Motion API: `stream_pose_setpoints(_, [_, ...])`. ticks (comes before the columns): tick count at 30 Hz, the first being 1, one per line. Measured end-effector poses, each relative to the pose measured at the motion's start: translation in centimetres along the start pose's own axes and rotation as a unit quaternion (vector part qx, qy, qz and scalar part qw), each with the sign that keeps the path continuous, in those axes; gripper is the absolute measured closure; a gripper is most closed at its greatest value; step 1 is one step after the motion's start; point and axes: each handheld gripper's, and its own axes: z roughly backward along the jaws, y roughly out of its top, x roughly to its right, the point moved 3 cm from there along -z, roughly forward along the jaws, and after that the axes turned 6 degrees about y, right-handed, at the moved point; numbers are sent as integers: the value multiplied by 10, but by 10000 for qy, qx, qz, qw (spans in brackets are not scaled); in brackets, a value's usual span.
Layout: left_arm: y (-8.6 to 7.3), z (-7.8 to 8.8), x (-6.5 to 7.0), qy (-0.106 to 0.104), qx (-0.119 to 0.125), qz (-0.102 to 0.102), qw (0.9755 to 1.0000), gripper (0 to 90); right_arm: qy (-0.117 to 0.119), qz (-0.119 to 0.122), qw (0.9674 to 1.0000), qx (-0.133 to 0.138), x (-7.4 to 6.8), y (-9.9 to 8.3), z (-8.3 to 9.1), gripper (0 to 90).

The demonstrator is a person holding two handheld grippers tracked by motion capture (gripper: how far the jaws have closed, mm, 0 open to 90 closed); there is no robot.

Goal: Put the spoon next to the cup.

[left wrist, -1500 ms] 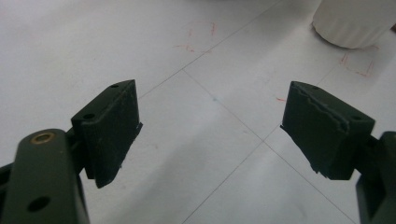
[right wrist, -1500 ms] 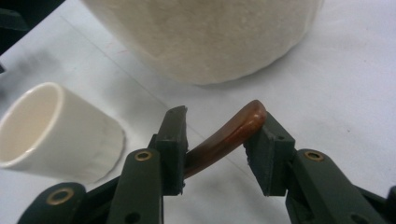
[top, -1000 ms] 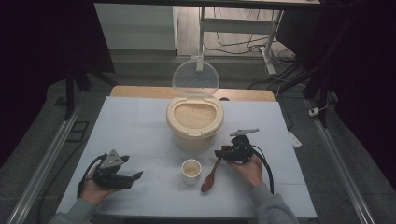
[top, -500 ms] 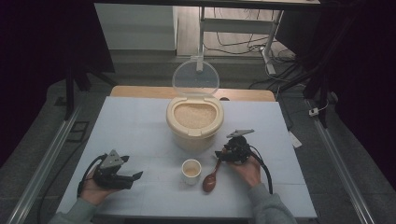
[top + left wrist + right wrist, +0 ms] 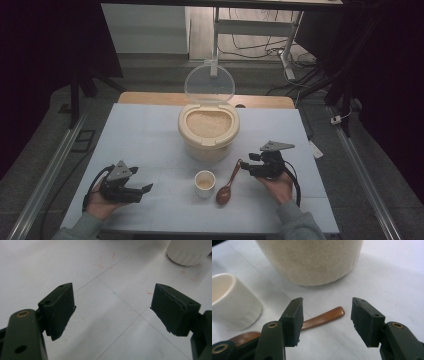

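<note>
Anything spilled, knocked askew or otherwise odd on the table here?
Nothing stands out. The rice bin stands upright with its lid raised, the small cup is upright, and the wooden spoon lies flat on the table beside it. No spilled grains show.

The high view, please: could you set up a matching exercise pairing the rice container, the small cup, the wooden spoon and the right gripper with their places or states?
1. rice container
2. small cup
3. wooden spoon
4. right gripper

a. lying flat on the table
b. open, holding nothing
c. lid raised, rice inside
d. nearer the person than the container

Pairs: 1-c, 2-d, 3-a, 4-b
</note>
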Motion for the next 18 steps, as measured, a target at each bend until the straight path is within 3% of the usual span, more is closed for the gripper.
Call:
stream_pose_setpoints(6, [0,0,0,0,2,3,10000,189,151,91,9995,280,-4,-9,26,435])
stream_pose_setpoints(18, [0,0,0,-3,14,1,10000,189,111,236,9989,389,-4,-42,64,436])
